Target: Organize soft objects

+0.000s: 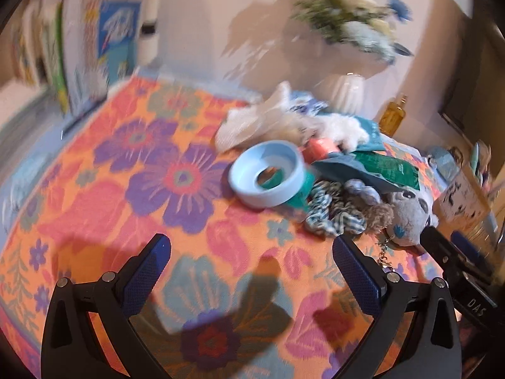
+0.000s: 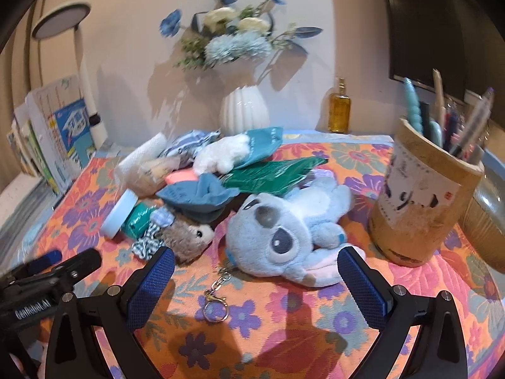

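Note:
A pile of soft things lies on the flowered cloth. A pale blue plush toy with a key chain lies just beyond my right gripper, which stands open and empty. Left of it are a brown plush, a checked scrunchie, a blue cloth, a white plush and green packets. In the blurred left wrist view my left gripper is open and empty over bare cloth, short of the scrunchie and the blue plush.
A light blue ring-shaped tub leans in the pile. A white vase with flowers, an amber bottle and a lamp stand at the back. Books stand left; a pen holder stands right.

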